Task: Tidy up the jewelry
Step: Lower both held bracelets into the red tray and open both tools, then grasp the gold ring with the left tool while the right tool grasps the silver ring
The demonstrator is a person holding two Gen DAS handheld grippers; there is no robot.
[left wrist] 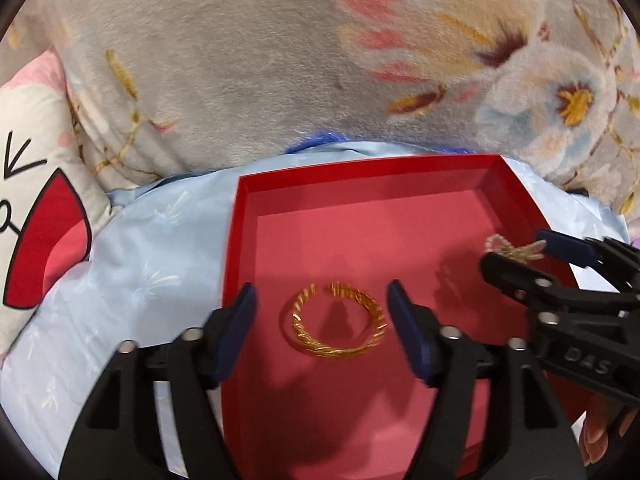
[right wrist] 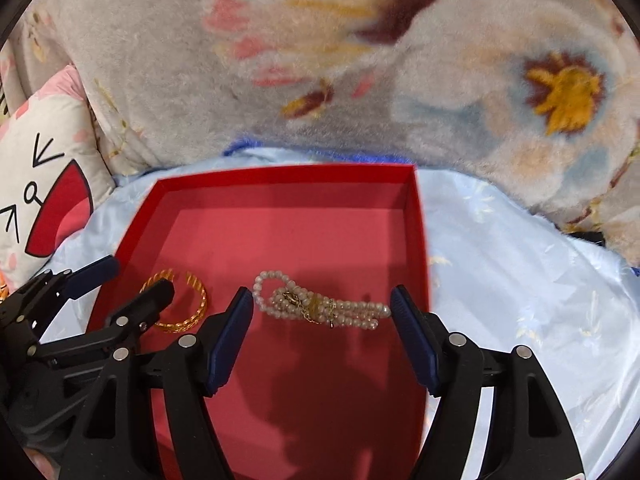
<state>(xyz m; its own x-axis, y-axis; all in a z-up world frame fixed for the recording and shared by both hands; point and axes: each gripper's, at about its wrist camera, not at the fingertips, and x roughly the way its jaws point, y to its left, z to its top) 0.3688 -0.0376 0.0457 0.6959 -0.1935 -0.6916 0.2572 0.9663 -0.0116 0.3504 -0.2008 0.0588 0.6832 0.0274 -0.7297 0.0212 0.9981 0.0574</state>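
Inside the red tray point(left wrist: 440, 172): gold twisted bangle point(left wrist: 338, 320), flat on the pink floor, toward the tray's 7 o'clock corner in the right wrist view. Beside it, toward 3 o'clock, pearl bracelet point(right wrist: 320, 304), several strands bunched with a gold clasp at the middle, also flat on the floor, near the tray's right wall.

Around the bangle: left gripper point(left wrist: 322, 312), jaws spread wide, blue pads well apart from the ring on both sides, nothing pinched. Left pad above the tray's left wall, right pad above the floor. Whether the fingertips touch the tray, cannot tell.

Around the pearls: right gripper point(right wrist: 322, 312), jaws likewise spread, no grip on anything. Left pad just beside the looped end of the strands, right pad just beside the loose end at 3 o'clock; touching or a hair apart, cannot tell. Seen from the left wrist view at 3 o'clock, crossing in over the tray's right wall, part of the pearls visible between its fingers.

Under the tray: pale blue satin cloth point(right wrist: 520, 280), creased, spreading out at 9 and 3 o'clock. Beyond, at 12 o'clock: grey plush blanket point(left wrist: 220, 60) with pink and yellow flowers. At 9 o'clock: white cushion point(left wrist: 36, 208) with a red cartoon mouth. At 5 o'clock in the left wrist view, fingertips of a person's hand point(left wrist: 596, 436) below the right gripper's body.
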